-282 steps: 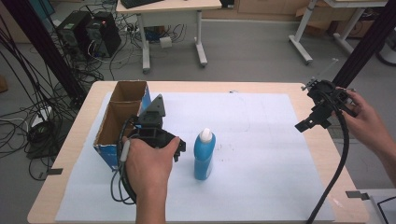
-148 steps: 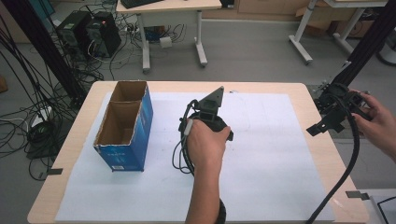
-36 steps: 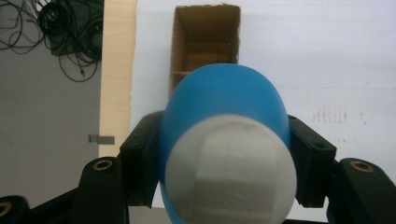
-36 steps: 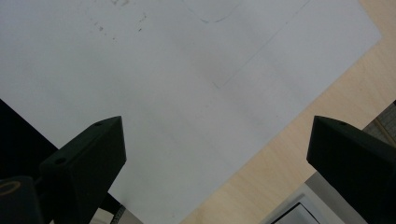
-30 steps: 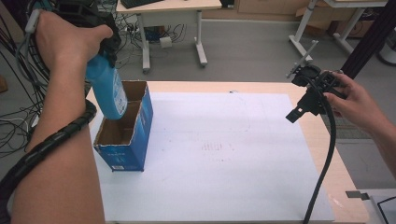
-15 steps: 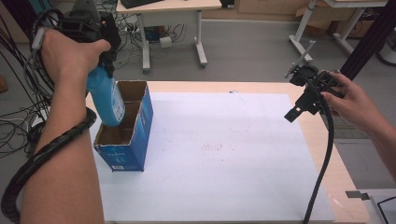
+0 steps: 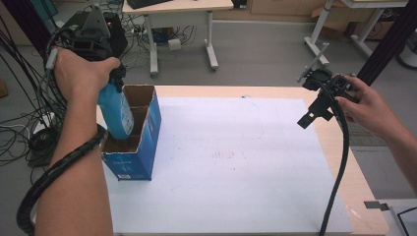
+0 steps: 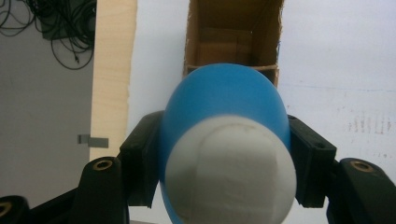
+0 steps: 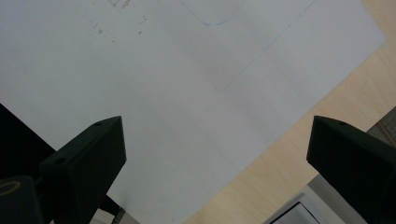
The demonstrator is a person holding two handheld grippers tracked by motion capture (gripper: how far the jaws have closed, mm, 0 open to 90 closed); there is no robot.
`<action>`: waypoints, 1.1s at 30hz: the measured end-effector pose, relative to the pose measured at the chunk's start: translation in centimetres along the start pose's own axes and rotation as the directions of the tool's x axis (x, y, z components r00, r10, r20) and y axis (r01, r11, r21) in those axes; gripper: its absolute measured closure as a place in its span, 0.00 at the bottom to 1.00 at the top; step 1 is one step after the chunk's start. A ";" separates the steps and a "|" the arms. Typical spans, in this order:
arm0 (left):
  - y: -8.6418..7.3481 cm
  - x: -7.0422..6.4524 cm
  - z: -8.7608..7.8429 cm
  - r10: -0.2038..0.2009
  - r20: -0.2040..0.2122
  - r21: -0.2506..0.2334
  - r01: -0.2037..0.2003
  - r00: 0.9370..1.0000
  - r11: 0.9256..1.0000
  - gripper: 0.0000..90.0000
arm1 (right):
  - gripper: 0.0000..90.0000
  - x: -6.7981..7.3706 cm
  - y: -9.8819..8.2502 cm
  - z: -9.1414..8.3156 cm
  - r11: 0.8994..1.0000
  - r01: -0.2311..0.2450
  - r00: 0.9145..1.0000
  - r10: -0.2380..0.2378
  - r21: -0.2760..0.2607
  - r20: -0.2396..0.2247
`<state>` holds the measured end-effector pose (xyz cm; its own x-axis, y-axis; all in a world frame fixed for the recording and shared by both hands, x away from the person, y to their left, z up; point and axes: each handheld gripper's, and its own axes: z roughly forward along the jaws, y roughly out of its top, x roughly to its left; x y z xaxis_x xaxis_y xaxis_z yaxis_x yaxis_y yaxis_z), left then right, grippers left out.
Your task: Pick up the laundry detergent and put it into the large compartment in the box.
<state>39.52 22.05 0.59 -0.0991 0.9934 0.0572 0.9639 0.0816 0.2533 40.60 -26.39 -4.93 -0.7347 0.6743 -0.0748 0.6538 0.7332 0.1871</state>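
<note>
Blue plastic, smooth and rounded, makes up the bottle (image 7: 116, 114) with a white cap (image 8: 231, 170) that the left gripper (image 7: 105, 54) clamps between its two black jaws. In the left gripper view both jaws press the bottle's sides just below the cap, at its upper body. In the high view the bottle hangs tilted over the left part of the table, its lower end at the mouth of the open-topped cardboard box with blue printed sides (image 7: 140, 147); whether it touches the box's floor or an inner wall cannot be told.

By my judgement the bottle is stiff enough to bear this squeeze without denting, and moderately light, though how full it is cannot be seen. Its glossy curved surface looks slippery, so a hold high on the shoulder, where the body narrows toward the cap, seems the safest place; gripping the broad belly would risk it sliding out. The box walls look thin and could shift if nudged.

Farther right lies the white paper sheet (image 7: 236, 147) covering the wooden table (image 7: 339, 167). At the right edge the right gripper (image 7: 319, 101) hangs above the table, jaws spread wide apart and holding nothing.
</note>
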 end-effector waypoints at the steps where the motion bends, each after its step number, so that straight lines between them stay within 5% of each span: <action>1: 0.0 0.0 0.1 0.002 -0.001 0.003 -0.002 1.000 1.000 0.42 | 0.05 0.0 0.0 0.0 1.000 -0.002 1.000 0.002 0.000 0.000; 15: 0.0 0.2 3.9 0.010 0.012 0.028 -0.010 1.000 1.000 0.43 | 0.05 0.1 0.3 0.0 1.000 0.000 1.000 0.000 0.002 -0.003; 33: -0.5 -1.2 8.6 0.030 0.014 0.068 -0.030 0.999 0.997 0.42 | 0.05 0.0 0.2 0.4 1.000 0.007 1.000 -0.007 0.010 -0.025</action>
<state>41.23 21.54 -7.91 -0.0672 0.9964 0.0516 0.9811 0.0566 0.1853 40.79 -26.27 -5.26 -0.7434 0.6668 -0.0520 0.6503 0.7388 0.1766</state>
